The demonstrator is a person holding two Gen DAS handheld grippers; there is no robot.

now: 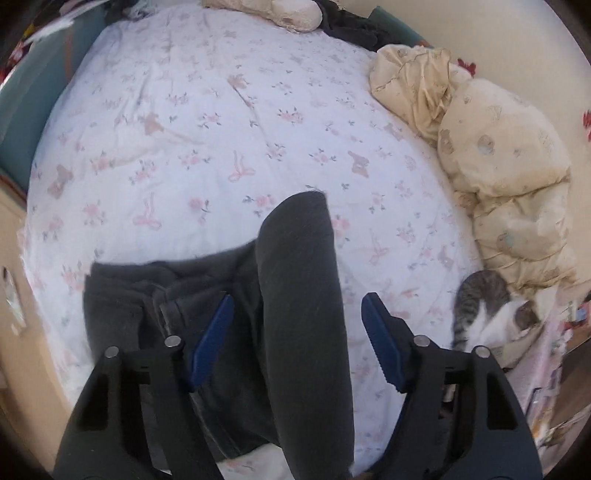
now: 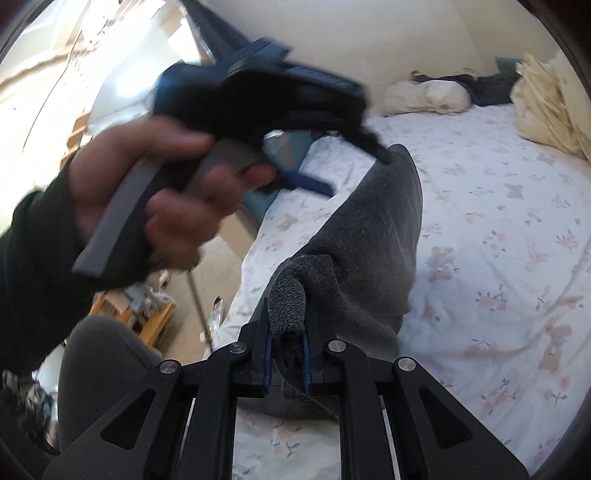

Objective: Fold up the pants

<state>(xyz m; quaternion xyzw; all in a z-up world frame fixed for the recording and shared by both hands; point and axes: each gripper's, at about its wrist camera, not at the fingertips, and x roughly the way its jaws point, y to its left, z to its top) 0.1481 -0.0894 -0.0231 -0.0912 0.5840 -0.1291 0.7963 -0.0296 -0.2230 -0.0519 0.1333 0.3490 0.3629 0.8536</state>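
Note:
Dark grey pants [image 1: 295, 295] lie on a floral white bedsheet [image 1: 207, 122], one leg stretched away from me and the waist part bunched at the left. My left gripper [image 1: 297, 321] is open, its blue pads either side of the leg, above it. In the right wrist view my right gripper [image 2: 287, 332] is shut on a fold of the grey pants [image 2: 369, 236] and holds it lifted off the bed. The left gripper [image 2: 258, 96], held in a hand, shows blurred above that cloth.
A tabby cat [image 1: 487, 314] lies at the bed's right edge. A cream duvet [image 1: 491, 155] is heaped along the right side. A cream pillow [image 1: 288, 14] and dark clothes [image 1: 354, 29] lie at the far end. Wooden furniture [image 2: 147, 314] stands beside the bed.

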